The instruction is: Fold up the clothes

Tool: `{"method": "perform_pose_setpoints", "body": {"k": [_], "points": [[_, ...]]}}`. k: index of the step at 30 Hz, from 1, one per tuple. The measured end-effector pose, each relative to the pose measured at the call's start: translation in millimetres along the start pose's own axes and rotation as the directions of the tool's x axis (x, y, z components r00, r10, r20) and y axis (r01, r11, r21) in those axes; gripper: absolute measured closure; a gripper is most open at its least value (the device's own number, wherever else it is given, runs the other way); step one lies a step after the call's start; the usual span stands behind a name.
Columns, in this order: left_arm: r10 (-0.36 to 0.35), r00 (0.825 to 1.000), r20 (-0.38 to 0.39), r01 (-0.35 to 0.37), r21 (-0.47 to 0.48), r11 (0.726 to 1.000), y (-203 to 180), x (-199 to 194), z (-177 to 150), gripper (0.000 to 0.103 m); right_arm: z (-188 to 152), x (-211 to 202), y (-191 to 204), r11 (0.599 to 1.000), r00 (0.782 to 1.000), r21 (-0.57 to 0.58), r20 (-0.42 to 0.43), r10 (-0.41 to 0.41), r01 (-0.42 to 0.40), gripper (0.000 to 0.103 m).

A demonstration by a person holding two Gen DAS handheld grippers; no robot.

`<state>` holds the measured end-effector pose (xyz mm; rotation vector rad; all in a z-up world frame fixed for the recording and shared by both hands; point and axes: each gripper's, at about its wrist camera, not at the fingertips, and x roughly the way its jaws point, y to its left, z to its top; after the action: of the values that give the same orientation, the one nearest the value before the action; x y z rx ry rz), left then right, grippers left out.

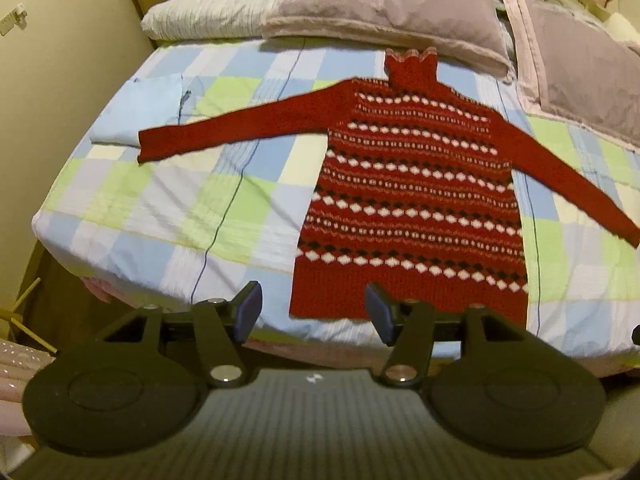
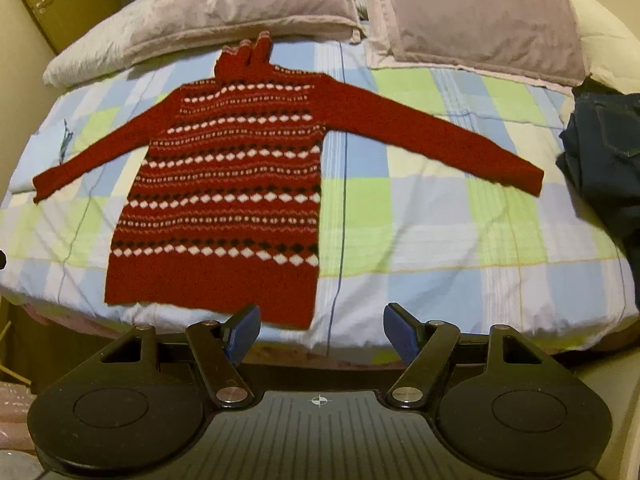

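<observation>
Left gripper [image 1: 314, 314] and right gripper [image 2: 320, 330], both angled downward, jaws apart, empty.

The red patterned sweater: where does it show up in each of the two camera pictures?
Left wrist view: the red sweater lies flat right of centre, its hem just beyond the open fingers.
Right wrist view: the sweater sits left of centre, sleeves spread.
Shared landmark: the mauve pillow just past the sweater's collar, on the checked bedspread.
</observation>
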<state>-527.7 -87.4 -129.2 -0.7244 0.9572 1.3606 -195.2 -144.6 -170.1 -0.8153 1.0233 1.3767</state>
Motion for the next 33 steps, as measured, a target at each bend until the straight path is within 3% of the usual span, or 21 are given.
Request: {"method": "perform_pose_setpoints", "body": {"k": [16,33], "points": [[-0.033,0.998,-0.046,0.035,0.037,0.999,-18,4,-24,0.049,-25,-3,-4,0.999,0.998,-0.003,-0.043,-0.047,0.047,0.031],[-0.035,0.999,0.028,0.035,0.003,0.999,-17,-9,3,0.048,5,-21,-4,0.999,0.998,-0.027,0.049,-0.039,0.04,0.031]]}}
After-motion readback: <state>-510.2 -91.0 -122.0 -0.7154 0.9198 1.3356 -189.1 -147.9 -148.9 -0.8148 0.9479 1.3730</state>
